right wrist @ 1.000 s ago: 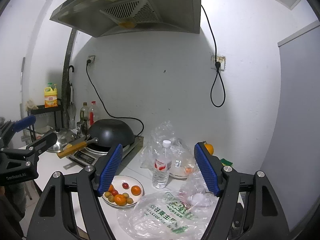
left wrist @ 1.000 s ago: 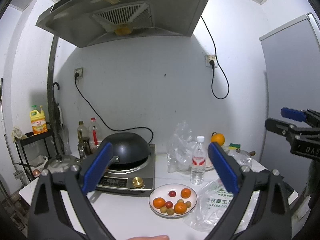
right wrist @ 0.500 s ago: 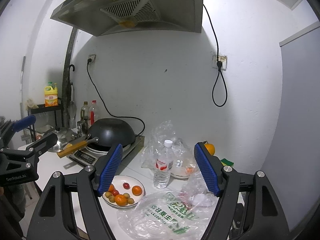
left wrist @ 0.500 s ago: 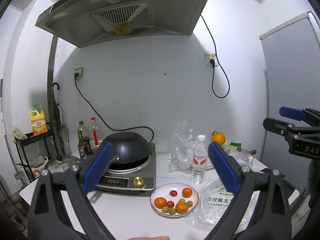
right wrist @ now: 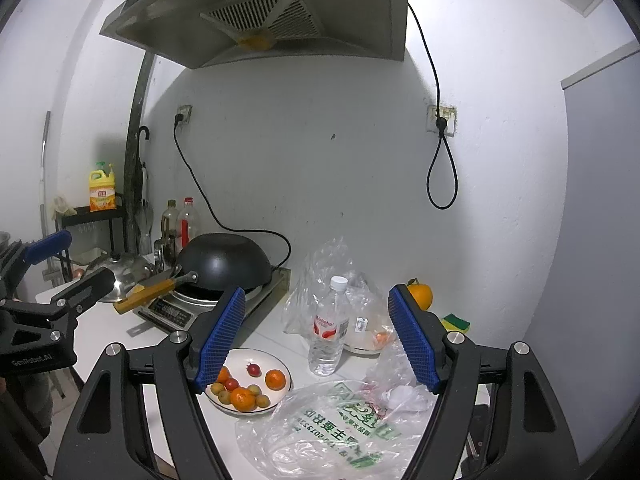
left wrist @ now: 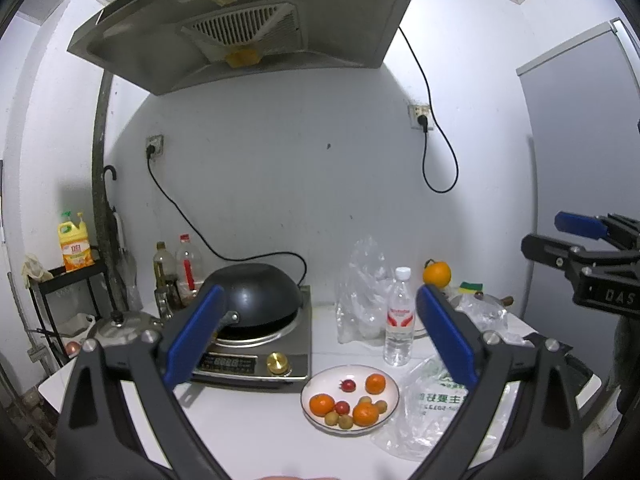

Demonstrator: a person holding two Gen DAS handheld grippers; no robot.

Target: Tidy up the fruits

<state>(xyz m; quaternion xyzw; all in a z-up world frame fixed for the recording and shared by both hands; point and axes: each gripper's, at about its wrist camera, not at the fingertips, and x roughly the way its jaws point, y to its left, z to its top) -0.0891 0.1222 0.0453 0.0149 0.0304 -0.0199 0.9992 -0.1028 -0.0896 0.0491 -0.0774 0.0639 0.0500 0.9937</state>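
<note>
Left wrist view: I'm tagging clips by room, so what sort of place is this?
Most likely a small home kitchen: a range hood hangs over a black wok on an induction cooker, with a plate of fruit on the white counter.

Both tongs, left [left wrist: 320, 336] and right [right wrist: 316, 336], gape wide, holding nothing.

A black wok [left wrist: 252, 294] sits on the induction cooker [left wrist: 256, 356] beside a water bottle [left wrist: 399, 318].

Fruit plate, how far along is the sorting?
Nothing looks sorted yet. The mixed fruit still sits together on the white plate. The left gripper and right gripper are open, empty, above the counter. A lone orange waits by the wall. Everything remains.
</note>
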